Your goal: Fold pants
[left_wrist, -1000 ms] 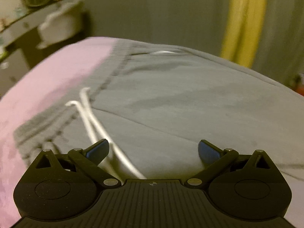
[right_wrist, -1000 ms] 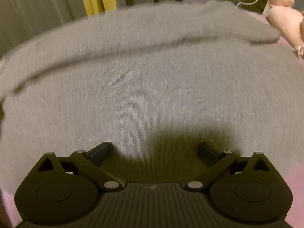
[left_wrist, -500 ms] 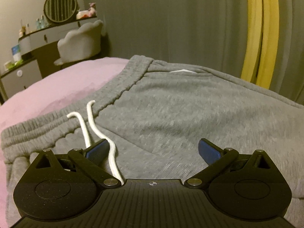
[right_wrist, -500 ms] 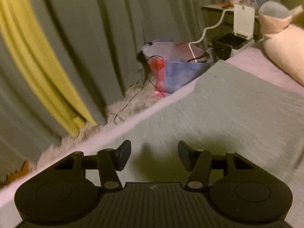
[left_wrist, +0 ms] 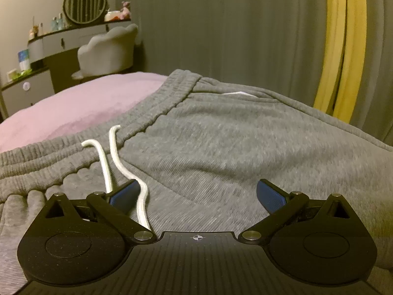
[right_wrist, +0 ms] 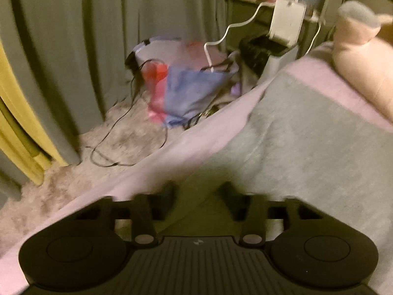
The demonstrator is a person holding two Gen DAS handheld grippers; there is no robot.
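left gripper (left_wrist: 197,193): jaws wide, nothing between, low over sweatpants (left_wrist: 233,147) near drawstring (left_wrist: 115,157) | right gripper (right_wrist: 197,196): jaws narrowed, just been closing, blurred, grip on leg edge unclear | sweatpants: flat on pink bedspread (left_wrist: 73,108), waistband (left_wrist: 157,113) toward the dressing-table side, leg (right_wrist: 307,142) running lengthwise toward plush toy (right_wrist: 363,56)

sweatpants (left_wrist: 245,147): grey knit cloth, matt, ribbed waistband | drawstring (left_wrist: 115,152): white woven cord | bed cover (left_wrist: 73,108): pink cloth, soft nap | left tool (left_wrist: 196,194): matt black plastic, blue ridged pads (left_wrist: 269,194), bright metal pivot pins | rug (right_wrist: 118,137): shaggy pile | curtain (right_wrist: 73,36): grey cloth, matt
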